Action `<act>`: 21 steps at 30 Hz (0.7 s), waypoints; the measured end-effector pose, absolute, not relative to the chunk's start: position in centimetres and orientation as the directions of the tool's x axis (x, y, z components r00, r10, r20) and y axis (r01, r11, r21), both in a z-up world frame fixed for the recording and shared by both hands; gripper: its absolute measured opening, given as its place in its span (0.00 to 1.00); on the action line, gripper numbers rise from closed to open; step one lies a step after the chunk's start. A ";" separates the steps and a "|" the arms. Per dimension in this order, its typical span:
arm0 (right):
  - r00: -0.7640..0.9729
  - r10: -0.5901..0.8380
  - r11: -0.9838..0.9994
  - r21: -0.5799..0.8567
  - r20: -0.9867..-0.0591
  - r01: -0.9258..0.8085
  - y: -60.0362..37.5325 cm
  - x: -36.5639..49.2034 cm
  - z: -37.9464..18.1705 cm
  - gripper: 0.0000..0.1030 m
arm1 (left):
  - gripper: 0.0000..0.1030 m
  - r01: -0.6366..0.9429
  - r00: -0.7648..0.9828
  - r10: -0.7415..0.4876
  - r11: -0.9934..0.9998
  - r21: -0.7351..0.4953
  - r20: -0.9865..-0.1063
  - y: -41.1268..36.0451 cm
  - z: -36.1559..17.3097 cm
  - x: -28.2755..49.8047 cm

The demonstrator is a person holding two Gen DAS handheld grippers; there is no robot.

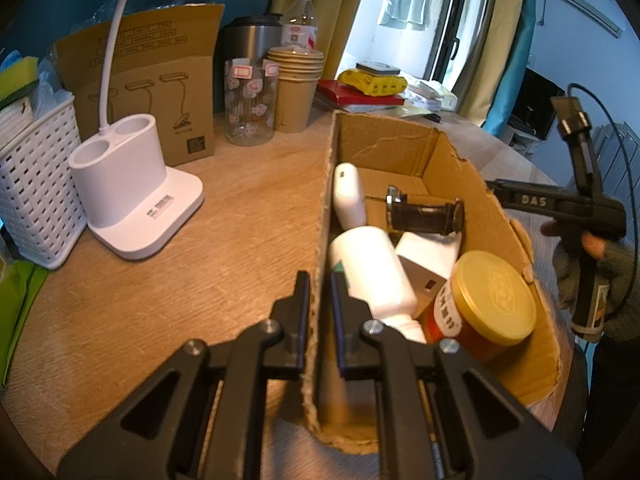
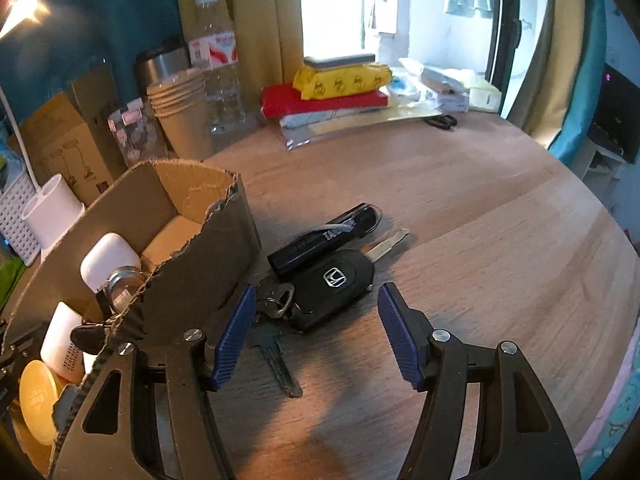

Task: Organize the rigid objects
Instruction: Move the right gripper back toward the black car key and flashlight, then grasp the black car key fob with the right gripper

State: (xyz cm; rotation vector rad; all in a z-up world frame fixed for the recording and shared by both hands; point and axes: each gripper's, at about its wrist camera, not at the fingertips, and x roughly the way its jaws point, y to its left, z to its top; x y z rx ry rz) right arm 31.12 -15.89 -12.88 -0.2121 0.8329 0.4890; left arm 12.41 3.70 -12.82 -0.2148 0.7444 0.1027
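Pinching the near wall of the cardboard box (image 1: 404, 152), your left gripper (image 1: 320, 280) has its fingers pressed together on the torn edge, one finger outside and one inside. Your right gripper (image 2: 316, 300) has its fingers spread, holding nothing, poised just above the car key (image 2: 334, 282) that lies on the worktop (image 2: 460, 220) right beside the box's outer wall.

The key is tangled up with other things: a black stick-shaped fob (image 2: 320, 240) lies across it, and a ring with a plain metal key (image 2: 276, 356) trails toward you. Close on the fob body alone and the ring may swing or snag on the ragged cardboard (that torn rim looks ready to catch anything). The left finger also sits very near the box wall, so it could clip the cardboard and shove the box against your other grip.

Inside the box lie a white bottle (image 1: 372, 272), a yellow-lidded jar (image 1: 486, 300), a small white case (image 1: 348, 196), a dark glass vial (image 1: 424, 214) and a white carton (image 1: 430, 254); it's crowded, so room for the keys is mostly at the far end.
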 end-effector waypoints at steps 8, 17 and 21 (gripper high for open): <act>0.554 0.296 0.873 -0.015 -0.779 -0.487 -14.5 32.1 -13.8 0.65 | 0.10 -0.169 0.731 0.016 0.973 -0.157 -0.682 3.7 -12.9 12.5; 0.578 0.251 0.882 -0.063 -0.777 -0.467 -15.2 32.5 -14.4 0.72 | 0.10 -0.169 0.731 0.016 0.973 -0.158 -0.682 3.7 -12.9 12.5; 0.597 0.219 0.896 -0.083 -0.772 -0.436 -16.6 32.5 -14.7 0.72 | 0.10 -0.169 0.731 0.016 0.973 -0.158 -0.682 3.7 -12.9 12.5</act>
